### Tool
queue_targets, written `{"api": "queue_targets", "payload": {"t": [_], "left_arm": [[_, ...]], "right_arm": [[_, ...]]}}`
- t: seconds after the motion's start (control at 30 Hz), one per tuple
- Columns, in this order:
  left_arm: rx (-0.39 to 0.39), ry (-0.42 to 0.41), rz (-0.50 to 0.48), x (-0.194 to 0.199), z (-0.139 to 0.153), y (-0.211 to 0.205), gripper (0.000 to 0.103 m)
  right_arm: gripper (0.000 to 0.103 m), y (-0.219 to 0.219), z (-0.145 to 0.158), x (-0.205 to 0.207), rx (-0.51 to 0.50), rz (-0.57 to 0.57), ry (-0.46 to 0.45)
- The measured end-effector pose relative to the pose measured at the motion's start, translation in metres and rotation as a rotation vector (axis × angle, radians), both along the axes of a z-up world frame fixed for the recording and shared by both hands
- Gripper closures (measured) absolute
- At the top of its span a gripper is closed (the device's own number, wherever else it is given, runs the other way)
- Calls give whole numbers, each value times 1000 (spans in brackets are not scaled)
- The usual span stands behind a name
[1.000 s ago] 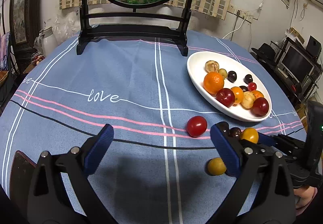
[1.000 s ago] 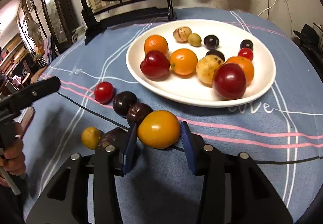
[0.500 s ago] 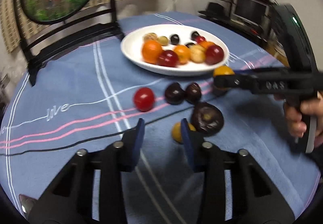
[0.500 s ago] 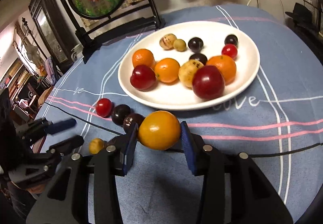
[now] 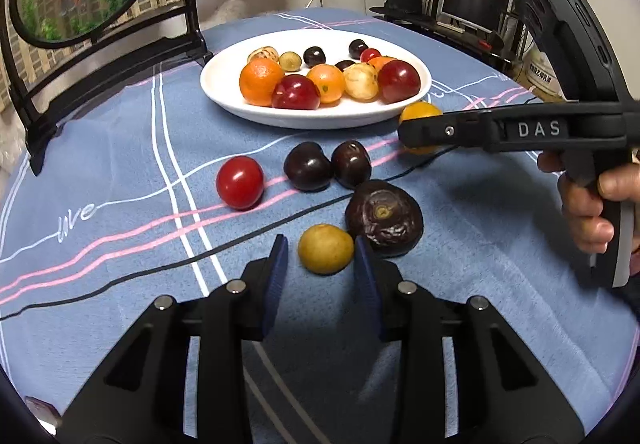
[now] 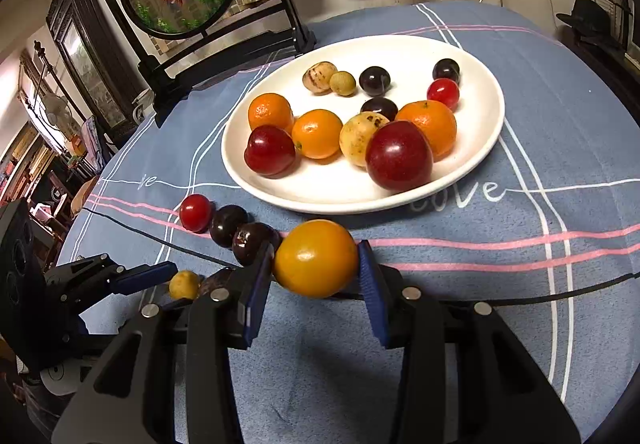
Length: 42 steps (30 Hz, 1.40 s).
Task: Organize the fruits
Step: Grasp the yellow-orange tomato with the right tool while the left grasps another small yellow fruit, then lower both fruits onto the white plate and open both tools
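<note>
Two fruits are being handled at once. An orange-yellow fruit (image 6: 316, 258) is clamped between the pads of the right gripper (image 6: 316, 264) and is held just short of the near rim of the white plate (image 6: 486, 142), where about a dozen fruits are already gathered. The left gripper (image 5: 320, 264) is set down around a small yellow fruit (image 5: 325, 249) on the blue tablecloth (image 5: 120, 148); its jaws have just been closing and are narrowed about the fruit, yet a sliver of cloth is seen between the left pad and the skin, so a firm grip is not judged to be made. A wrinkled dark fruit (image 5: 384, 218) lies touching the yellow one, just beyond the right pad. Beyond these, a red tomato (image 5: 240, 182) and two dark plums (image 5: 308, 166) are left on the cloth. The step in hand is judged to be pick-and-carry to the plate. Next, the clamped fruit needs to be lifted over the rim and released into a bare patch, and the yellow fruit squeezed fully without the wrinkled neighbour being nudged
</note>
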<state>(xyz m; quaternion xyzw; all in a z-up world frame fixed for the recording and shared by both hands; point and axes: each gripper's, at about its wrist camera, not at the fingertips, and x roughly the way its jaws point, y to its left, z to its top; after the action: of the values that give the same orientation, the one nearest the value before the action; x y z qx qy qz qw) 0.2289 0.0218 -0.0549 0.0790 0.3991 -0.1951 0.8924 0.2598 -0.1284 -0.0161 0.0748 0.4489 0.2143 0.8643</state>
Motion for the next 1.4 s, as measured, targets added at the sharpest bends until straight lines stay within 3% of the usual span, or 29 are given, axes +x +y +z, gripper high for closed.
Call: {"api": "queue_targets", "payload": {"t": [0.17,0.5,0.6,0.73,0.83,1.1,1.13,1.17,1.23,1.33,1.4], "left_arm": [[-58,39,-5,5,-2,4,72],[-47,24,-1,-1,4,2,73],[-104,17,18,-1,14,7,73],[-192,-20,44,6,38,9,73],[-194,-58,79,30,56,2,73],[-139,-57,156,123,68,-27,73],[-124,-54,178,132,68,-29,70],[-114,-50,201,138,69,-29,47],[-111,-64,265,137,76,-24,21],[-164,-93,301,117,86,-7,12],[-155,-98,360,100,84,5,4]], "right_arm": [[60,0,1,0,1,0,-2],[60,-3,5,0,19,-11,-18],[60,-1,7,-2,37,3,-36],[60,-5,21,-4,80,-17,-134],[60,-5,31,3,41,-63,-239],[60,-14,27,44,36,-114,-263],[60,-15,26,49,16,-120,-268],[59,-15,25,52,-10,-129,-267],[58,-17,26,50,-26,-150,-259],[53,-17,36,38,-4,-121,-263],[49,-12,42,26,-4,-100,-277]]}}
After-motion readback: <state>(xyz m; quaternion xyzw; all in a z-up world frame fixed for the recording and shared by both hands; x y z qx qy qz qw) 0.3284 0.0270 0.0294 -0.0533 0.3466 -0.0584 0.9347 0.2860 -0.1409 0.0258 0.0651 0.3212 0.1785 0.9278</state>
